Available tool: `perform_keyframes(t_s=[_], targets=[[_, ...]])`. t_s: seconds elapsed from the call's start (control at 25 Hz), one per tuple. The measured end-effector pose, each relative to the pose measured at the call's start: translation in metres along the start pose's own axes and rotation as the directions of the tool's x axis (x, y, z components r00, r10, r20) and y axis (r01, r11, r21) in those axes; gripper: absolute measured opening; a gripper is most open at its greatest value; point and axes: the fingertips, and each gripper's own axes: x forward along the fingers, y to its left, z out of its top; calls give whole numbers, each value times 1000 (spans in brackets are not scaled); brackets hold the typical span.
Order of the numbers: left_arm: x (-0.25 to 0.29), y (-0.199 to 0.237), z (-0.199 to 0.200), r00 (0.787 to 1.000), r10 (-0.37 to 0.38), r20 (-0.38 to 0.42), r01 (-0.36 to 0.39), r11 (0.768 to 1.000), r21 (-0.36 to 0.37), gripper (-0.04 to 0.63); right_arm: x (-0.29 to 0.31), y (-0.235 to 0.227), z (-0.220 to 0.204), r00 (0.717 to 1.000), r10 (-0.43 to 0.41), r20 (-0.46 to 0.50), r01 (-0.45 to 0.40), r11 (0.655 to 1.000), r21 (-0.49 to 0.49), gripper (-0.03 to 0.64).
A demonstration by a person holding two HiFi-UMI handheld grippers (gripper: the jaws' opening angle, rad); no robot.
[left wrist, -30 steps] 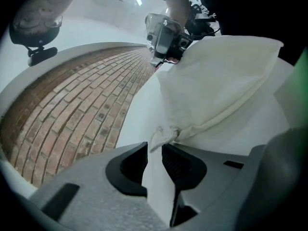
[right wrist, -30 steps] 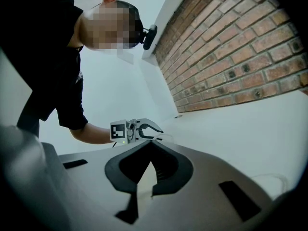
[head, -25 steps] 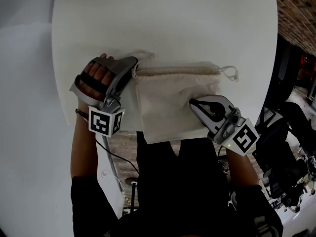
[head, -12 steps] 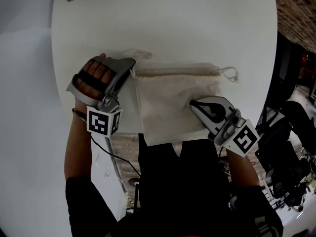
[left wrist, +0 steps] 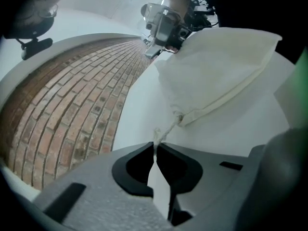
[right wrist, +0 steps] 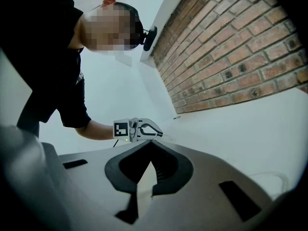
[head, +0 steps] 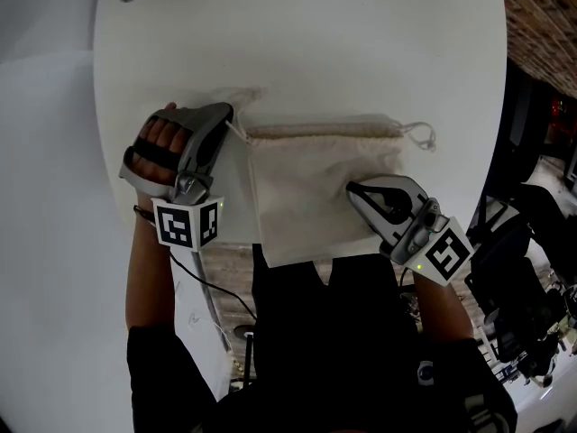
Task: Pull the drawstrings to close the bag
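- Two shut grippers: the left gripper [head: 229,117], whose jaws have just been closing, pinches the drawstring [left wrist: 166,128]; the right gripper [head: 353,188], jaws together and empty, seems to rest on the bag [head: 306,177], which lies flat on the table [head: 361,43].
- Pull straight outward, with the bag pinned so its mouth gathers.

We can read no words, brands or numbers; the left marker cube [head: 187,225] and the right marker cube [head: 444,253] bear only coded squares.

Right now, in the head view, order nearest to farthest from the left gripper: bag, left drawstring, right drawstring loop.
1. Left drawstring: left gripper jaws just closed on it.
2. Bag: immediately right.
3. Right drawstring loop: bag's far corner.
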Motion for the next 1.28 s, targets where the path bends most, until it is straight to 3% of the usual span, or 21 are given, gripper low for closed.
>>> perform_keyframes(t_s=[0.12, 0.24, 0.32, 0.4, 0.52, 0.6, 0.68, 0.88, 1.12, 1.28], targets=[[-8, 8, -8, 998, 55, -1, -55, 991, -122, 28, 9, 6, 3, 1000, -7, 1, 7, 1000, -10, 6], [-10, 13, -12, 995, 104, -5, -101, 955, -280, 28, 5, 4, 6, 999, -48, -6, 47, 998, -52, 6], [-11, 12, -18, 992, 122, -24, -123, 929, -350, 28, -6, -6, 8, 993, -121, -18, 118, 985, -123, 6], [-17, 9, -28, 990, 128, -53, -139, 910, -391, 28, -21, -21, 9, 972, -232, -34, 220, 952, -215, 6], [-22, 9, -29, 989, 123, -81, -146, 891, -429, 28, -54, -54, 9, 916, -394, -76, 343, 867, -361, 17], [-19, 11, -20, 990, 115, -86, -141, 886, -442, 28, -77, -77, 6, 877, -466, -115, 377, 818, -435, 48], [-16, 12, -14, 991, 101, -89, -130, 887, -443, 28, -87, -94, -2, 846, -511, -150, 393, 789, -472, 65], [-11, -1, -11, 994, 63, -85, -93, 901, -423, 26, -88, -114, -12, 821, -538, -189, 373, 758, -535, 67], [0, -7, 5, 996, 48, -73, -75, 893, -444, 26, -66, -116, -39, 804, -493, -333, 119, 682, -722, 103], [3, -4, 8, 996, 44, -78, -73, 897, -436, 26, -67, -124, -33, 814, -489, -312, 169, 715, -679, 109]])
